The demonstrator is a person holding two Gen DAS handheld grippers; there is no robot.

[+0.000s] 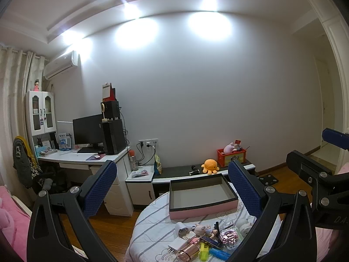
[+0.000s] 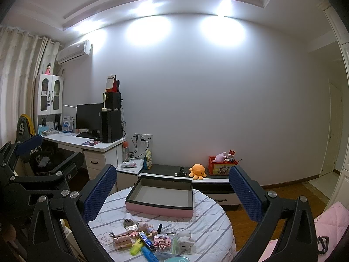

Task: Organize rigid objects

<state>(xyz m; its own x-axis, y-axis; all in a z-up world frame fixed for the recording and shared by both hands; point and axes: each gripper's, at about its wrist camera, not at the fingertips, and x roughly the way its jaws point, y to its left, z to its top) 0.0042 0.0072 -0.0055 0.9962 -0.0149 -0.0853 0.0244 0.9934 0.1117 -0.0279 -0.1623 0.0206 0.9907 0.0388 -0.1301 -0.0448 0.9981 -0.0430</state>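
Note:
An empty pink box [image 1: 201, 205] with a dark rim and grey inside sits at the far side of a round table with a striped white cloth [image 1: 152, 224]; it also shows in the right wrist view [image 2: 161, 209]. A heap of small objects [image 1: 205, 238] lies at the table's near edge: a white plug, a rose-gold case, a small doll, a pink brick model, a yellow and a blue marker, a white figurine. The heap also shows in the right wrist view [image 2: 152, 238]. My left gripper [image 1: 172, 187] is open and empty above the table. My right gripper [image 2: 172, 187] is open and empty too.
A low dark bench [image 2: 172, 170] behind the table holds an orange plush octopus [image 2: 197, 171] and a red toy crate [image 2: 221, 166]. A white desk [image 2: 96, 144] with monitor and computer stands at the left. Wooden floor [image 1: 109, 233] surrounds the table. Pink bedding [image 2: 333, 220] lies at the right.

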